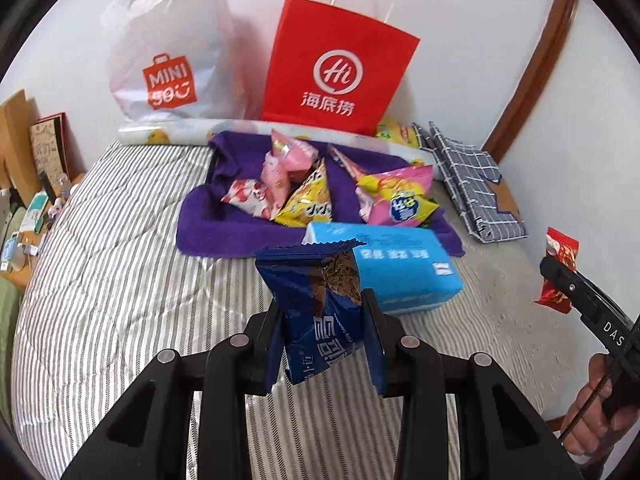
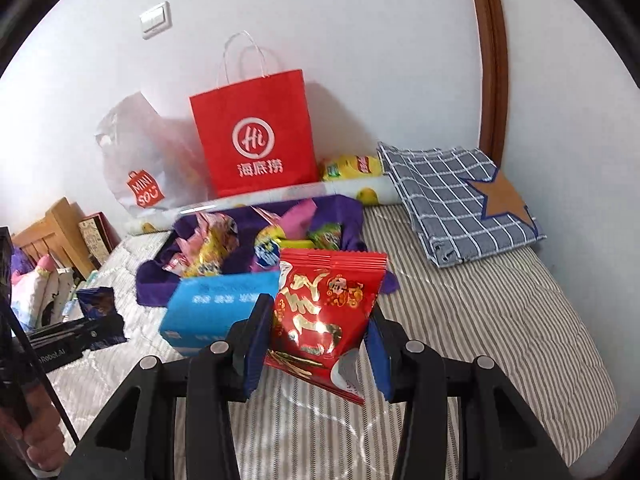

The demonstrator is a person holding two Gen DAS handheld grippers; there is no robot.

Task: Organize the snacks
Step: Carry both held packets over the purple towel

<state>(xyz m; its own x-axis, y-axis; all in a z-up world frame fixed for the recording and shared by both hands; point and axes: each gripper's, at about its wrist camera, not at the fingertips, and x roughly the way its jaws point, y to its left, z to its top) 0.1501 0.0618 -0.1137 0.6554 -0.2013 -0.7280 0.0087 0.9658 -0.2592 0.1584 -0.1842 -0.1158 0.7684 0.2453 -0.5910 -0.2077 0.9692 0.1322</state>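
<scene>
While my left gripper [image 1: 322, 312] pinches the blue packet [image 1: 320, 304] and my right gripper [image 2: 318, 332] the red packet [image 2: 326, 316], both need carrying to the bed's far-edge pile [image 1: 320, 188].

Dark blue snack packet [image 1: 320, 312]: crinkled foil, serrated top edge, white lettering; held upright off the bedding, lower centre of the left wrist view.

Red snack packet [image 2: 326, 316]: glossy, gold characters, serrated top seam; upright with a slight tilt, lower centre of the right wrist view.

Loose snack pile [image 1: 320, 188]: pink, yellow and red-and-white pillow packs heaped on a purple towel [image 1: 208, 228], centre of the left view, some overlapping.

Yellow packet [image 2: 350, 167]: lying at the wall, just right of the red paper bag [image 2: 256, 136], upper centre.
</scene>
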